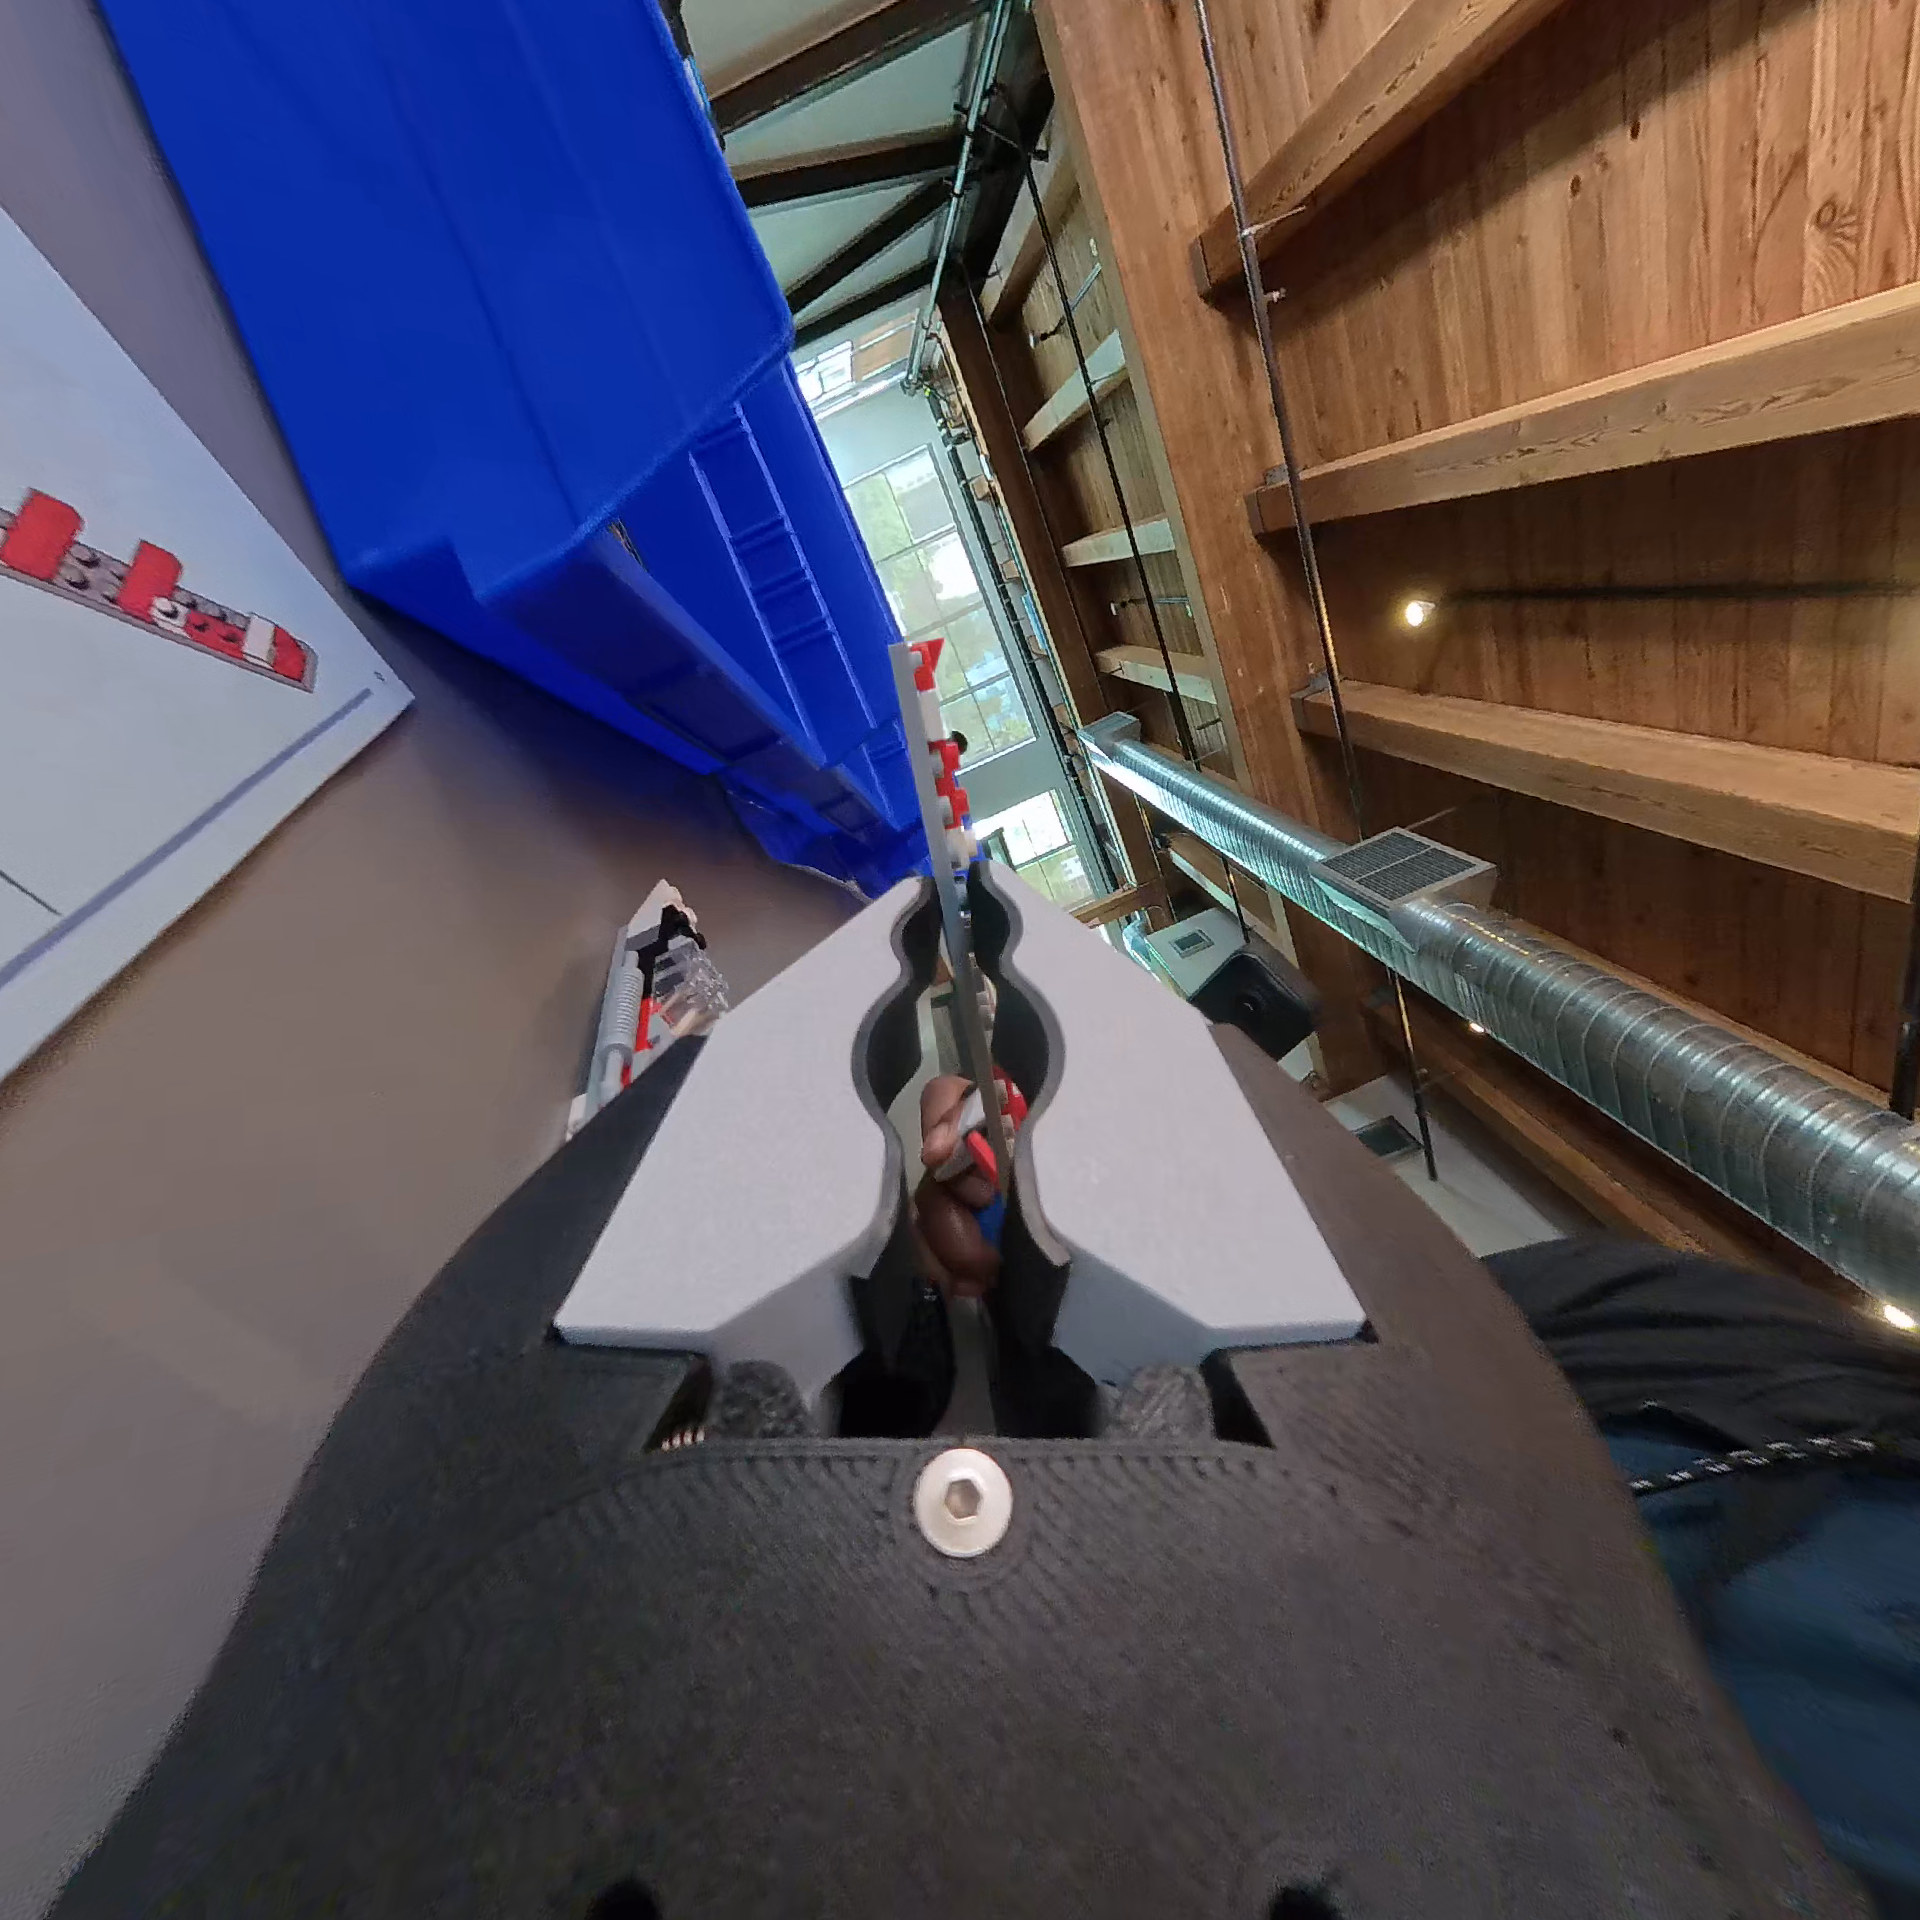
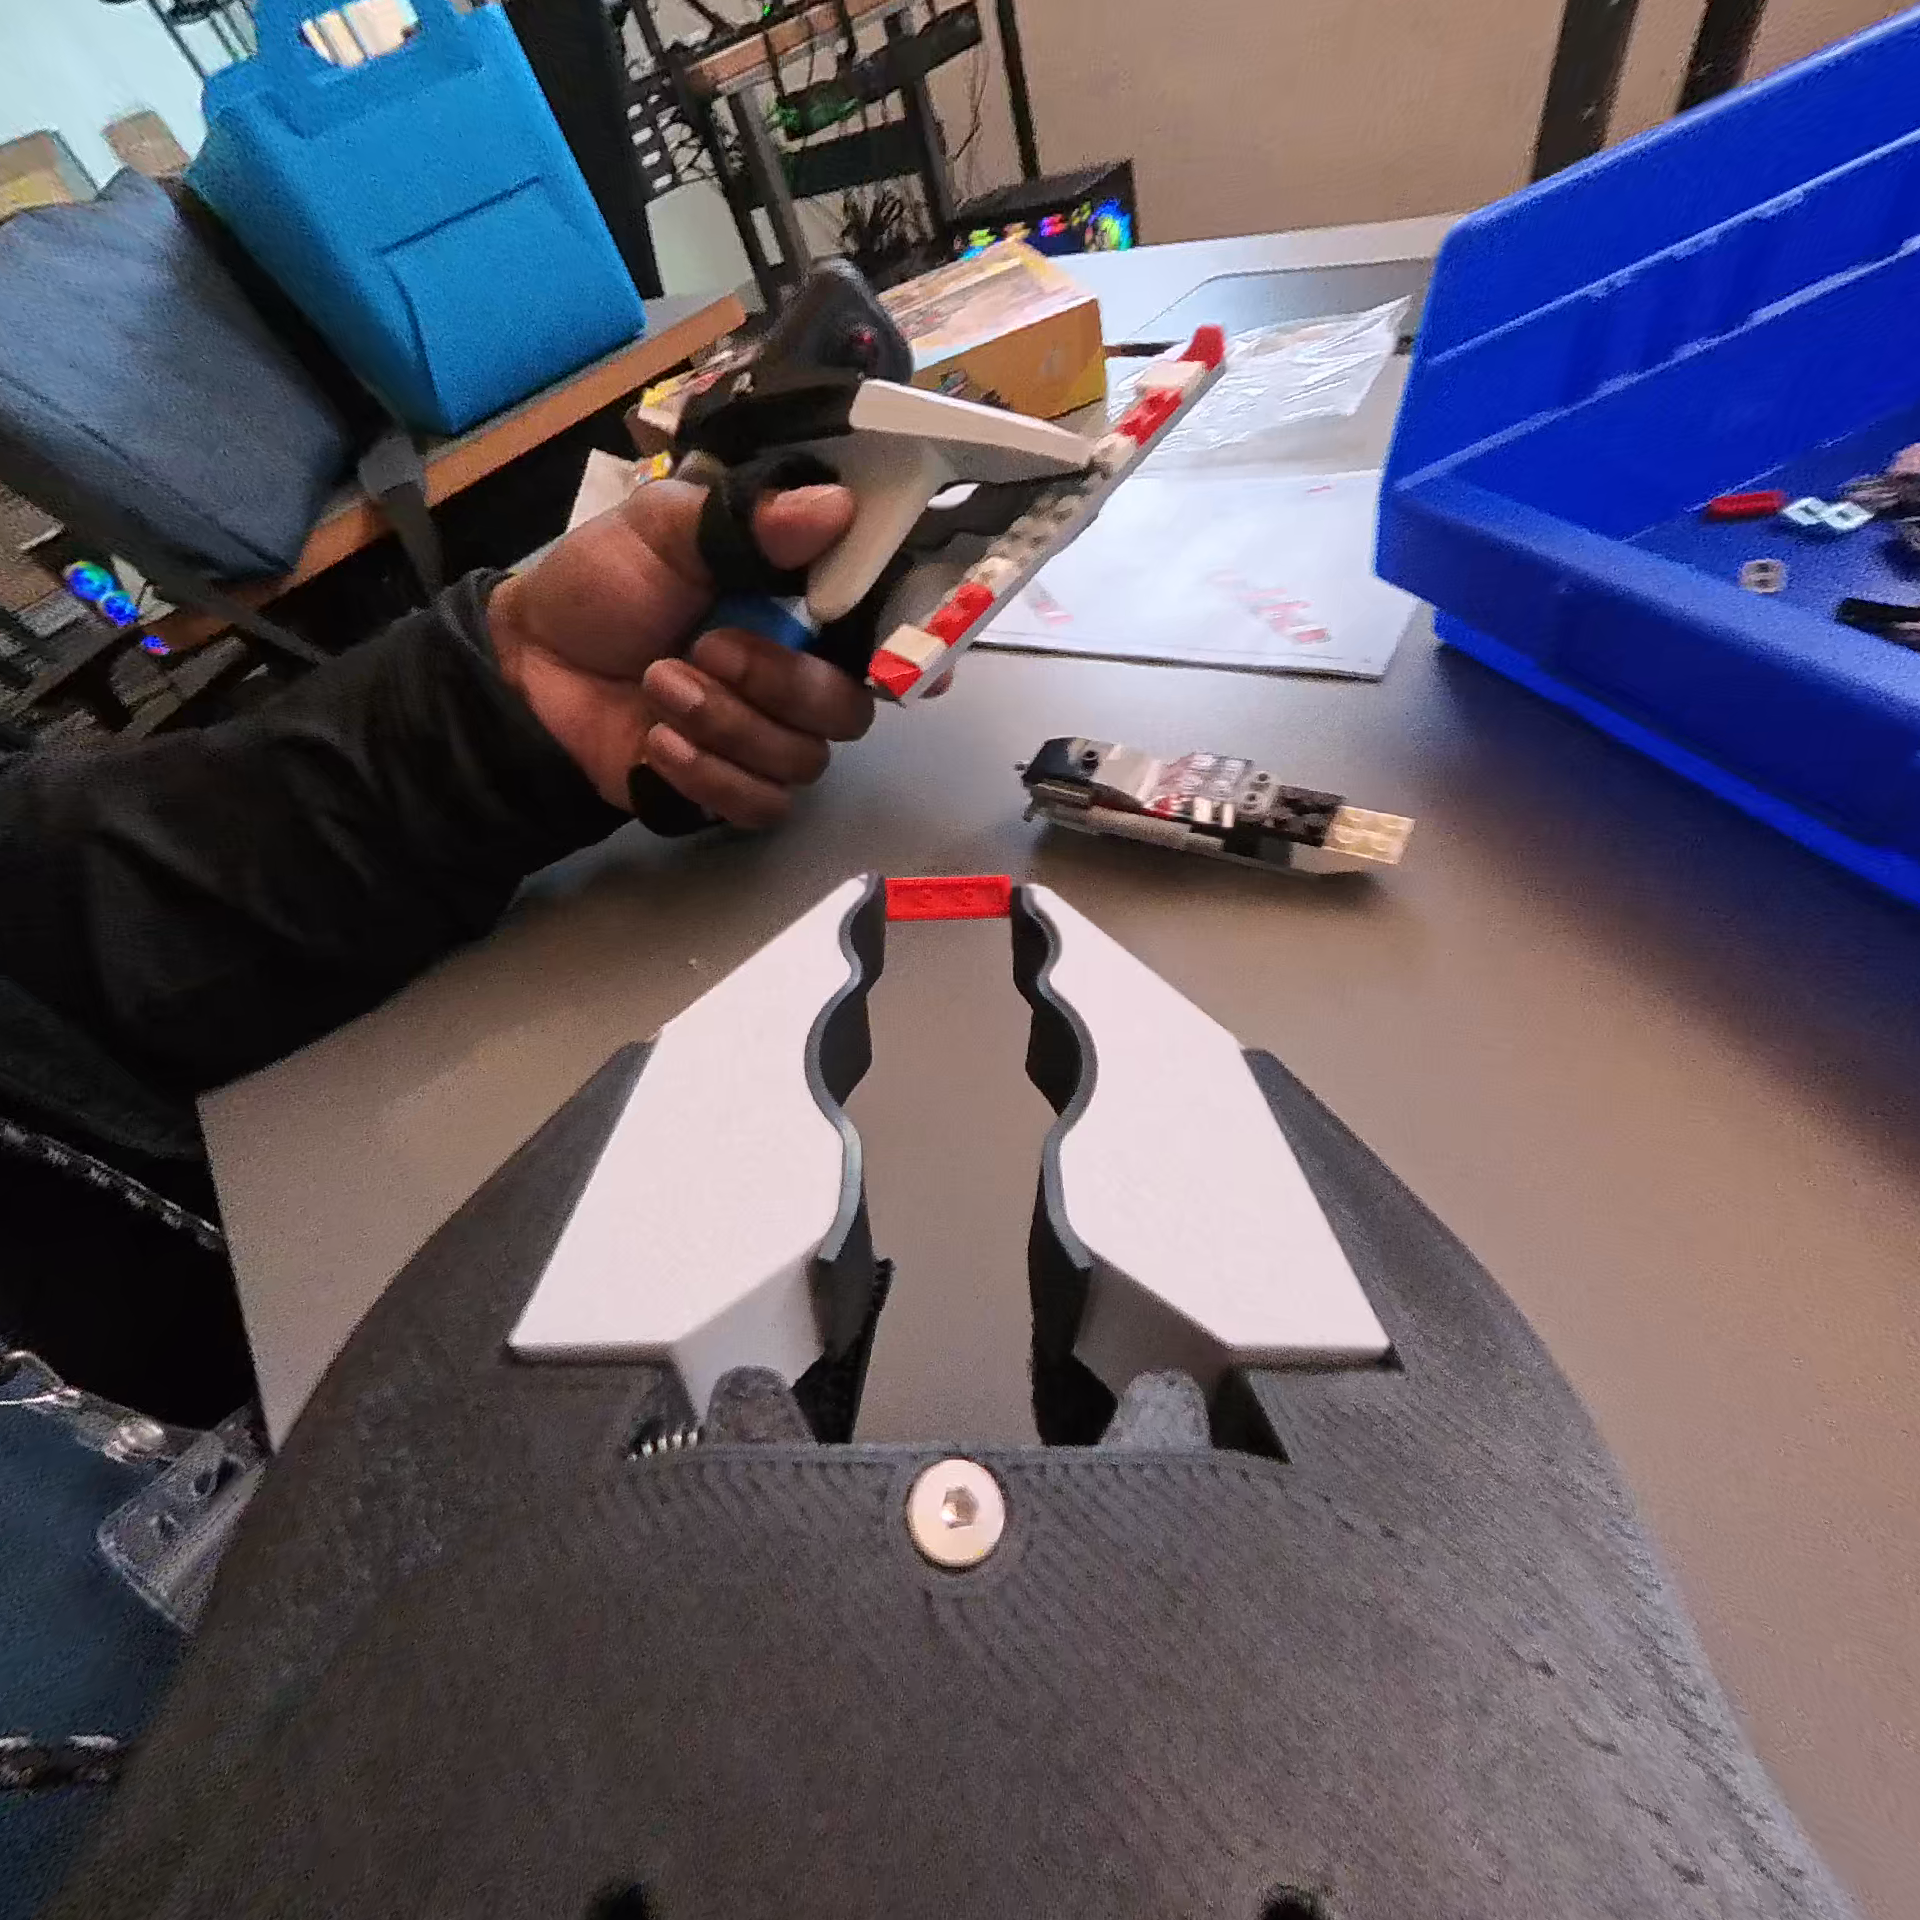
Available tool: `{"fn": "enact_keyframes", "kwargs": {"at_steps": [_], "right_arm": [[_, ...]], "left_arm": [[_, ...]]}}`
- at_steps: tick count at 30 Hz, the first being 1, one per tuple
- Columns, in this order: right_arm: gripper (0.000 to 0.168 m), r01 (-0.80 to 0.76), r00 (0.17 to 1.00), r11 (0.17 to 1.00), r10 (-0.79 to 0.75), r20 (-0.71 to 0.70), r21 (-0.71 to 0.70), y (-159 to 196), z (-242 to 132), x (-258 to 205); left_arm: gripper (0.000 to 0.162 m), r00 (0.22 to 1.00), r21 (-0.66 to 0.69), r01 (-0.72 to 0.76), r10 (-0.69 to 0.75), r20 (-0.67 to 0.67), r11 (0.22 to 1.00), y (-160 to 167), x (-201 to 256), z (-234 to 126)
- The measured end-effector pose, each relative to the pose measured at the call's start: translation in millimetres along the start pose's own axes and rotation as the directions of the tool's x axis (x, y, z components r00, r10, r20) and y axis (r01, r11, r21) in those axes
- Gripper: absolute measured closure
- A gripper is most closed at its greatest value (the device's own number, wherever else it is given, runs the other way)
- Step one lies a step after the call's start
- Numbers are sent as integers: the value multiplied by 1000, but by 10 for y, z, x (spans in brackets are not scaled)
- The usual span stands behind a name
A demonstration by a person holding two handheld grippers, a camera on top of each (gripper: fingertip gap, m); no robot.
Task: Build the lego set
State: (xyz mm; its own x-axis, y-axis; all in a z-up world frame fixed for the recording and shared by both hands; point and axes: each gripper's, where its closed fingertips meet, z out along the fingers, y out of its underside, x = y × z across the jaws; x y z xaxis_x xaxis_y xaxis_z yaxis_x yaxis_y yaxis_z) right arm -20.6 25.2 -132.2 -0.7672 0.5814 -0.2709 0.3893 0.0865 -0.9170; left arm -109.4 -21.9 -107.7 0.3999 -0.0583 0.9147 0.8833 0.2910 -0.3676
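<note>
My left gripper [image 1: 958, 894] is shut on a long grey Lego plate [image 1: 928, 769] with red and white bricks on it, seen edge-on and held up off the table. In the right wrist view the same plate [image 2: 1049, 520] slants across in the left gripper [image 2: 1081, 457], held by a hand [image 2: 665, 655]. My right gripper [image 2: 948, 894] is shut on a small red plate [image 2: 945, 898] at its fingertips, above the table. A part-built black, white and red model [image 2: 1216, 805] lies on the table beyond it, also showing in the left wrist view [image 1: 649, 1008].
A blue bin [image 2: 1662, 436] with loose pieces stands at right; it also shows in the left wrist view [image 1: 499, 343]. An instruction sheet [image 2: 1195, 571] lies behind the model, and shows in the left wrist view [image 1: 125, 644]. A yellow box [image 2: 997, 322] and a clear bag [image 2: 1299, 384] lie farther back. Left tips to right tips: about 11 cm.
</note>
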Motion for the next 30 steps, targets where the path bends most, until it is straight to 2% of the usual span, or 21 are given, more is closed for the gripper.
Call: {"fn": "enact_keyframes", "kwargs": {"at_steps": [4,8,17,30], "right_arm": [[145,-51,999,997,51,0,57,-65,-92,81],[144,-71,997,997,71,-4,25,-30,-49,111],[145,-3,999,998,0,-45,-57,69,50,95],[145,-13,999,997,9,-44,-72,89,63,106]], "left_arm": [[157,999,-23,45,-46,-28,999,105,16,84],[157,999,-34,42,-43,-30,999,133,23,102],[157,999,-45,45,-46,-21,998,150,9,103],[157,999,-41,40,-40,-1,998,148,-15,108]]}}
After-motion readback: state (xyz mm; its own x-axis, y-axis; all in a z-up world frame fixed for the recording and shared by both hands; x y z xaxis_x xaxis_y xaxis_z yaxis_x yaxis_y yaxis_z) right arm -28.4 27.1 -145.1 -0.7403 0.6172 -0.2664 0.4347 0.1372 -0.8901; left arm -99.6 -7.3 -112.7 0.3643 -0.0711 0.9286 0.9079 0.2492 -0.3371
